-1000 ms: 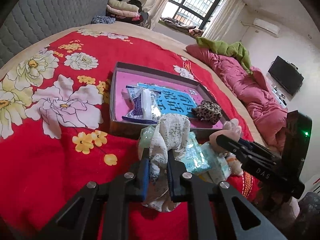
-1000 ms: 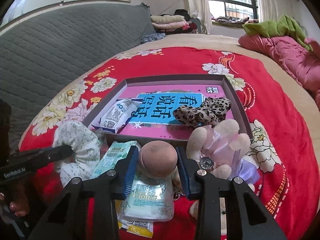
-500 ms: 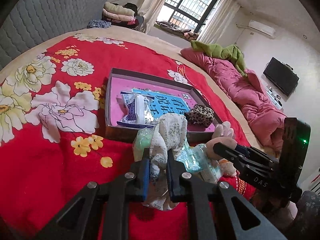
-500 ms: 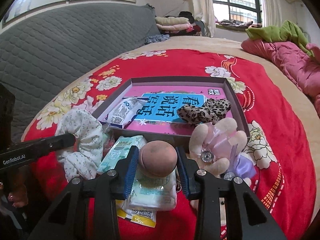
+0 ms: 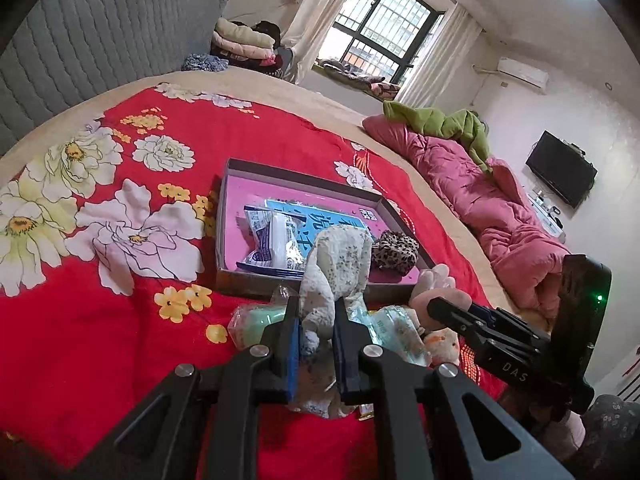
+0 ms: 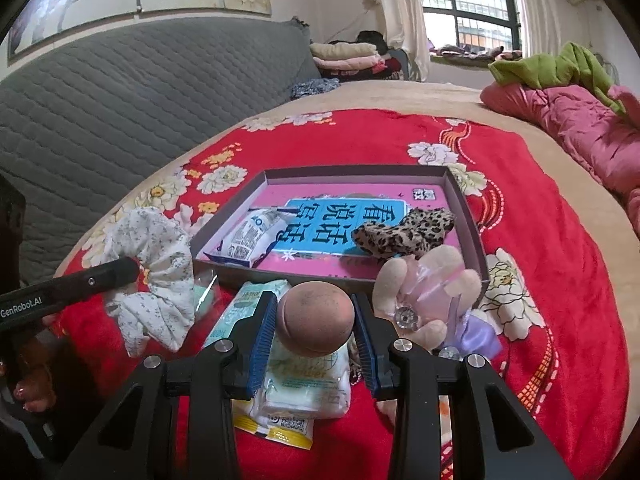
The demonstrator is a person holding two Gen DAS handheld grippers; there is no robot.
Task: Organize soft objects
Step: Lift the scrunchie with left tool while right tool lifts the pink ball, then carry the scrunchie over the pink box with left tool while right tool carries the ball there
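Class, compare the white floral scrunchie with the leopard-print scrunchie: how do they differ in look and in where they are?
The white floral scrunchie is pale with tiny sprigs; the leopard-print scrunchie is tan with dark spots. The floral one is clamped in the left gripper and hangs clear of the red floral bedspread, outside the box; the leopard one lies loose inside the box. The floral one looks bulkier. Both are gathered fabric rings.

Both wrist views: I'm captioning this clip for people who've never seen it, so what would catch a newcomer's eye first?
The bright red floral bedspread fills both views, with a shallow pink-lined box at its middle holding a leopard-print scrunchie and a snack packet. In front, the left gripper pinches a white floral scrunchie, while the right gripper clamps a brownish makeup sponge.
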